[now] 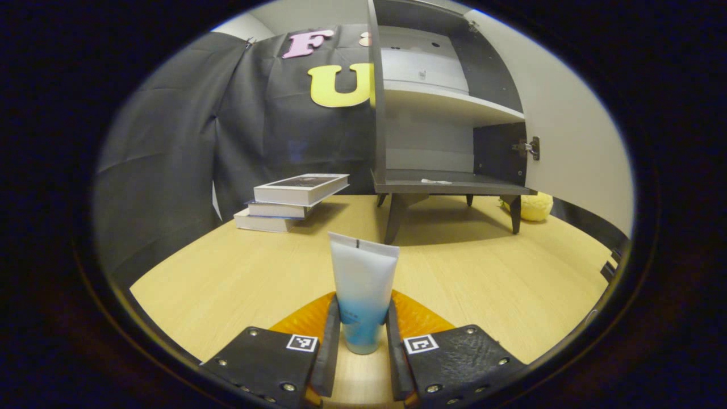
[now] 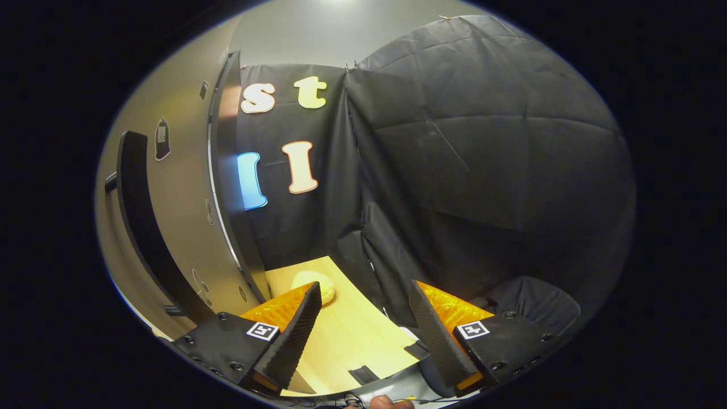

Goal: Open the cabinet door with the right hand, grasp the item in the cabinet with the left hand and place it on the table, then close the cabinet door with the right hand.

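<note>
The tube [image 1: 363, 287] stood upright on the tabletop [image 1: 483, 272], between the jaws of the left gripper [image 1: 363, 341], which touched it on both sides. Behind it the cabinet [image 1: 437, 113] stood on its legs, its door [image 1: 573, 136] swung out to the right. Left of the cabinet lay a stack of books [image 1: 292, 200]. A soft toy [image 1: 535, 205] sat behind the cabinet's right legs. In the right gripper view, the right gripper [image 2: 363, 335] hung beside the door's handle [image 2: 139, 221].

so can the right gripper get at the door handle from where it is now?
Probably yes. The right gripper is open and holds nothing, and the cabinet door stands swung open just to its left, the long dark handle on the face toward it. Nothing sits between them.
</note>
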Motion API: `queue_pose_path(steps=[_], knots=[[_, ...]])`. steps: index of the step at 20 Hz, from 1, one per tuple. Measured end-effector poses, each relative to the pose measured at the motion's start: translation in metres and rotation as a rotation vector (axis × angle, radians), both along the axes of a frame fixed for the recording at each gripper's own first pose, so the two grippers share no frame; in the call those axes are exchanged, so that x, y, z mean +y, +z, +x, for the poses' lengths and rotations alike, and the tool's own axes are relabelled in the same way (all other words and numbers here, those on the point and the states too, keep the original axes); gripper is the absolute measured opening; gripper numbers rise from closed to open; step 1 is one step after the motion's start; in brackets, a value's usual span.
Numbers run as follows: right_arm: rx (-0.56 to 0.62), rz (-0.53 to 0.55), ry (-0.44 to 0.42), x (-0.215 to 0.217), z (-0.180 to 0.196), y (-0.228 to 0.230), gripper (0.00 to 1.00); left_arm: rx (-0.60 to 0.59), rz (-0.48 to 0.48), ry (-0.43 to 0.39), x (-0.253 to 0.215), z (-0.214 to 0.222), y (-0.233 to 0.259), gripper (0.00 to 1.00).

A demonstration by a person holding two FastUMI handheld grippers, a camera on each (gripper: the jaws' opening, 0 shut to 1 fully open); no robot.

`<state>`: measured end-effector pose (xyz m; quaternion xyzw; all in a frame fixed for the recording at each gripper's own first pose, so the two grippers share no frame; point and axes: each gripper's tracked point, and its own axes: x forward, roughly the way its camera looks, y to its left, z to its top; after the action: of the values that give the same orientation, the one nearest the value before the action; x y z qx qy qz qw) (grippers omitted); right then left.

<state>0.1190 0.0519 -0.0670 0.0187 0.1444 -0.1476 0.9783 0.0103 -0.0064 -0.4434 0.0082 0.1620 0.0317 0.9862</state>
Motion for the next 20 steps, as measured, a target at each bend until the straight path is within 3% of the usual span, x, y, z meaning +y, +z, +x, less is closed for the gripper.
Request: queue_pose_path(steps=[5,6,8,10,11,12,13,14,17,18,20], knots=[[0.003,0.024,-0.006,0.009,0.002,-0.003,0.98,0.010,0.016,-0.046,-0.009,-0.002,-0.001,0.50],[-0.005,0.033,0.005,0.011,0.004,-0.003,0.98,0.016,0.015,-0.053,-0.009,-0.002,-0.002,0.45],[-0.017,0.042,0.021,0.015,0.008,-0.001,0.98,-0.003,0.020,-0.038,-0.003,0.000,0.010,0.51],[-0.035,0.077,0.042,0.016,0.016,0.001,0.93,-0.048,0.041,-0.009,0.007,-0.002,0.035,0.77],[-0.049,0.092,0.039,0.011,0.020,0.002,0.98,-0.079,0.074,0.012,0.015,0.000,0.051,0.90],[-0.056,0.103,0.037,0.004,0.023,0.000,0.98,-0.104,0.093,0.029,0.020,-0.002,0.066,0.94],[-0.057,0.108,0.038,-0.001,0.027,-0.002,0.93,-0.123,0.089,0.035,0.020,-0.003,0.080,0.94],[-0.055,0.111,0.041,-0.005,0.030,-0.007,0.98,-0.140,0.083,0.042,0.018,-0.004,0.094,0.94],[-0.042,0.097,0.078,-0.012,0.042,-0.017,0.93,-0.182,0.078,0.051,0.008,-0.016,0.146,0.94],[-0.037,0.098,0.097,-0.011,0.043,-0.019,0.98,-0.194,0.087,0.055,0.003,-0.022,0.166,0.92],[-0.050,0.104,0.137,-0.009,0.044,-0.016,0.98,-0.218,0.106,0.059,-0.008,-0.034,0.210,0.93]])
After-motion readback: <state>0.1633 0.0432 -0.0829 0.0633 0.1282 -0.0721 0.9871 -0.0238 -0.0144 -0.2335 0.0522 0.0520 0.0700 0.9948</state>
